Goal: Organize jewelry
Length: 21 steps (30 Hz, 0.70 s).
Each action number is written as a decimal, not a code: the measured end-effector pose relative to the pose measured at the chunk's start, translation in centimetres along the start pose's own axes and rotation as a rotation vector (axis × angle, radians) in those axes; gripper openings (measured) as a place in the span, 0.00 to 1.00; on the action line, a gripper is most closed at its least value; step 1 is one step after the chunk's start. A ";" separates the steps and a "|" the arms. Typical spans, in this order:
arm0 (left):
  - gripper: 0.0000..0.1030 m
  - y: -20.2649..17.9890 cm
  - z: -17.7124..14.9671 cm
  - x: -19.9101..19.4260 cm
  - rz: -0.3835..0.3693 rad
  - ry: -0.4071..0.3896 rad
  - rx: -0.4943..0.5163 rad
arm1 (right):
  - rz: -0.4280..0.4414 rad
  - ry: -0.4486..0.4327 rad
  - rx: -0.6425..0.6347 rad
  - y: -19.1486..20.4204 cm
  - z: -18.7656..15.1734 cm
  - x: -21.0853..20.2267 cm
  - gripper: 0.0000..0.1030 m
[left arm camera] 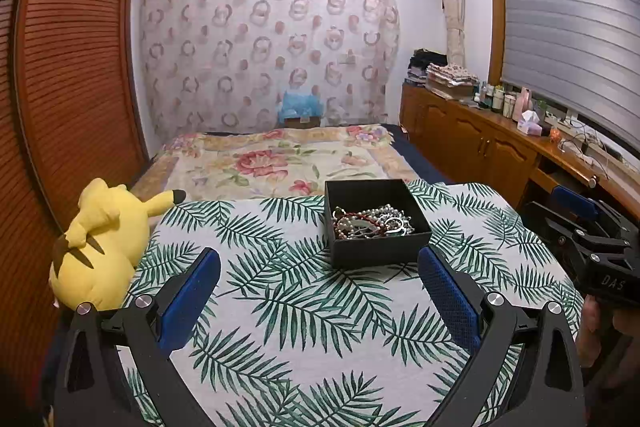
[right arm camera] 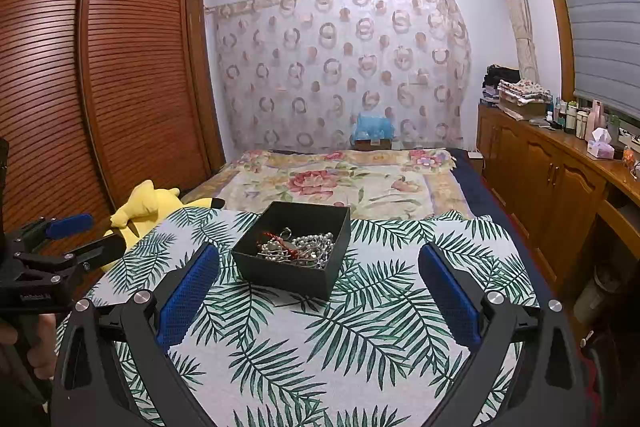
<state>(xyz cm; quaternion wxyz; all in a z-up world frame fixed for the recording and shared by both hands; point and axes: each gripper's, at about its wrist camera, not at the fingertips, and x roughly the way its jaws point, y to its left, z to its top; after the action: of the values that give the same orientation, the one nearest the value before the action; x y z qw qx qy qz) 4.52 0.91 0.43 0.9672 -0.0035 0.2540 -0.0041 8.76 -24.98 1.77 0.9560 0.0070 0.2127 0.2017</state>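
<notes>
the box (left arm camera: 376,223) of jewelry (left arm camera: 372,223) sat on the leaf cloth (left arm camera: 280,307), ahead of both wide, empty hand-held grippers: right of the left one (left arm camera: 320,291), left of the right one (right arm camera: 320,291).

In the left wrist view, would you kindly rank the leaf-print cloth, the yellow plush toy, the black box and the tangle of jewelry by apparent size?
1. Leaf-print cloth, by far the largest.
2. Yellow plush toy and black box: the plush looks slightly bigger, but it lies nearer the camera, so I would not rank them.
3. Tangle of jewelry, smallest, inside the box.
</notes>
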 end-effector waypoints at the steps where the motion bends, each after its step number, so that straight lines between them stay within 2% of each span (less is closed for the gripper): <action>1: 0.93 0.0 0.0 0.0 0.000 -0.002 -0.001 | 0.001 0.001 0.001 0.0 0.0 0.0 0.98; 21: 0.93 0.6 -0.2 0.0 0.010 -0.006 -0.002 | 0.005 0.001 0.004 0.0 -1.0 0.0 0.98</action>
<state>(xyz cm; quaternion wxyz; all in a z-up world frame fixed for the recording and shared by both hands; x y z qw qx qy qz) 4.48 1.54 0.26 0.9679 -0.0033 0.2513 0.0007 8.36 -25.09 0.84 0.9554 0.0093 0.2138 0.2036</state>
